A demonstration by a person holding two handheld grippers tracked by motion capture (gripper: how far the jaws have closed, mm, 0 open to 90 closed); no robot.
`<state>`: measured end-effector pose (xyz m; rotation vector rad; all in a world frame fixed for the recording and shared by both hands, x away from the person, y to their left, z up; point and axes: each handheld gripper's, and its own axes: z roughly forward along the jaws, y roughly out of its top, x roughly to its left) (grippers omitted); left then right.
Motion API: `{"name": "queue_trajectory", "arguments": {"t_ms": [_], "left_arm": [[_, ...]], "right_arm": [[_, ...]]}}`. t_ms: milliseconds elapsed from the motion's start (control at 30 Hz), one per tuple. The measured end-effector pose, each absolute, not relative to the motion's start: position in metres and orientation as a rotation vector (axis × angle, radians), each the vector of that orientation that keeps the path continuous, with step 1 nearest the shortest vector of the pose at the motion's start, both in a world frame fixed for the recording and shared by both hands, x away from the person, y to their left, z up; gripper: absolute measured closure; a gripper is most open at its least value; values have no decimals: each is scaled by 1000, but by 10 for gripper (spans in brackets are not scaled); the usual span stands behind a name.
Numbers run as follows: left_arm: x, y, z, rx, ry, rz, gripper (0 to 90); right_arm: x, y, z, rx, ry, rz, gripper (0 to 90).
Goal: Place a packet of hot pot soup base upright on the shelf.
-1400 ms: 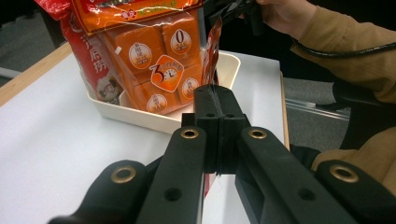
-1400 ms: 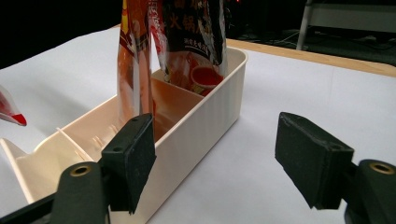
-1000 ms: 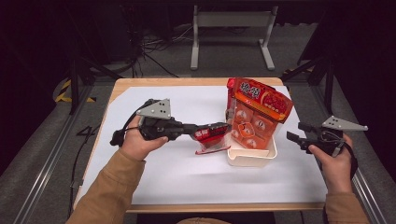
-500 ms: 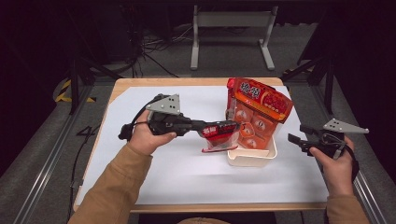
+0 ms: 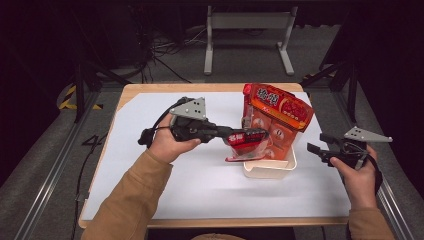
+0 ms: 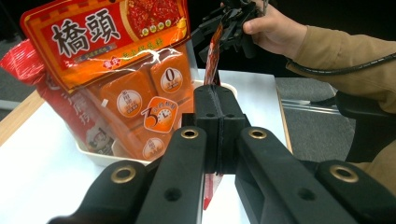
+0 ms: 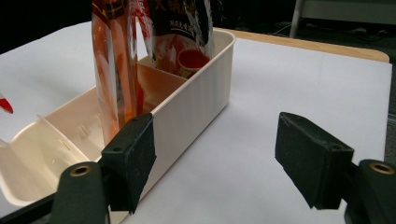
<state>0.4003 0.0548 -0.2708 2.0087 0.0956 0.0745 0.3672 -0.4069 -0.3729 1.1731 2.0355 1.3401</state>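
In the high view my left gripper [image 5: 231, 136] points right and is shut on a flat red sauce packet [image 5: 249, 143], held just off the table at the left wall of the cream bin [image 5: 270, 171]. In the left gripper view the closed jaws [image 6: 215, 93] pinch the packet [image 6: 214, 51] edge-on. A large orange bag [image 5: 280, 112] with printed characters stands in the bin, leaning back [image 6: 116, 70]. My right gripper [image 5: 316, 144] hangs open to the right of the bin, nothing between its pads [image 7: 222, 158].
The bin [image 7: 196, 107] sits on a white sheet [image 5: 200, 190] over a wooden table. The bin has dividers inside, and its near compartment [image 7: 42, 154] is bare. Another dark red packet [image 7: 182, 32] stands at its far end. Metal frame rails flank the table.
My left gripper has carried the red packet to the right and slightly up, reaching the bin's left wall. The right gripper has stayed where it was.
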Motion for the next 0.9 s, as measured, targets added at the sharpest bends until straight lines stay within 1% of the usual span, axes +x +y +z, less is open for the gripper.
{"name": "queue_trajectory", "arguments": {"t_ms": [900], "left_arm": [[406, 14, -273, 1985, 32, 47, 900]], "right_arm": [[369, -409, -373, 1174, 2029, 1353, 292]]}}
